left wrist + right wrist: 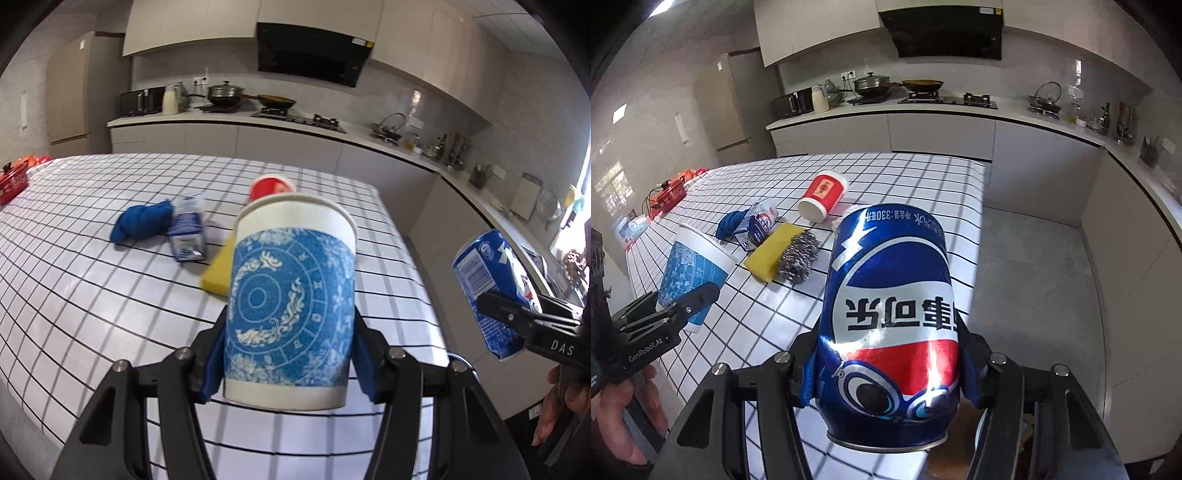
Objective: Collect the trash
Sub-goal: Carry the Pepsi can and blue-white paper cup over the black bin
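1. Trash is the matter here, and two pieces are already lifted off the checked table (923, 177); the yellow sponge (768, 254) on that table is my landmark for all places.
2. Far left of the sponge stands a red pot (670, 192) at the table edge. It looks like kitchenware, so probably it is not trash.
3. Left of the sponge, the left gripper (290, 363) is clamped on a blue paper cup (291, 306). The pads press its lower sides, so the cup stays upright and its rim is free.
4. Just left of the sponge lie a blue cloth (729, 223) and a small carton (759, 225), close together.
5. Touching the sponge on its right is a steel scrubber (798, 258).
6. Beyond the sponge, a red paper cup (822, 197) lies on its side, probably the next trash.
7. Right of the sponge, the right gripper (888, 373) is clenched on a dented soda can (890, 317), held upside down above the table's near corner.
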A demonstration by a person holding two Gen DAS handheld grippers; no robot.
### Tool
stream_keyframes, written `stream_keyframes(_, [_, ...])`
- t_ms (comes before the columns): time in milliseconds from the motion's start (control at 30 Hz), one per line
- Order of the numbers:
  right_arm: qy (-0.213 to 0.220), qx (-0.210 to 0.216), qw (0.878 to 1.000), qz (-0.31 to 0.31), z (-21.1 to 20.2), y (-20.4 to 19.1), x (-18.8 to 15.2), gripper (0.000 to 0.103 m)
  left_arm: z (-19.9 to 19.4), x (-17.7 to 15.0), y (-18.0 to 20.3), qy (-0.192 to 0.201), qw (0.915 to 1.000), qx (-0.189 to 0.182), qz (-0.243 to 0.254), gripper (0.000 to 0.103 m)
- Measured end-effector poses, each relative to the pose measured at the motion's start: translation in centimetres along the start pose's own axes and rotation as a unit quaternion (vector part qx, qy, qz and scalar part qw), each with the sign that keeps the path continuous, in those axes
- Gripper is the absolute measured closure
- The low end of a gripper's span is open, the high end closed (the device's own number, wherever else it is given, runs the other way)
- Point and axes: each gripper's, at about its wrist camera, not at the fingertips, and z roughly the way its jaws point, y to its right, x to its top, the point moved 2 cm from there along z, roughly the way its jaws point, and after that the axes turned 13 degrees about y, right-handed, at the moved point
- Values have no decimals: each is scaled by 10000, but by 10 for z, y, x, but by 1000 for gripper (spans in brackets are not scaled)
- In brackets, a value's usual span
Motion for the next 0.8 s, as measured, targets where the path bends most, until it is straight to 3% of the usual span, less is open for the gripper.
stream_keyframes(800, [113, -874, 9952, 433, -134, 129, -61, 42, -27, -43, 175, -220, 9883, -1331, 706, 44])
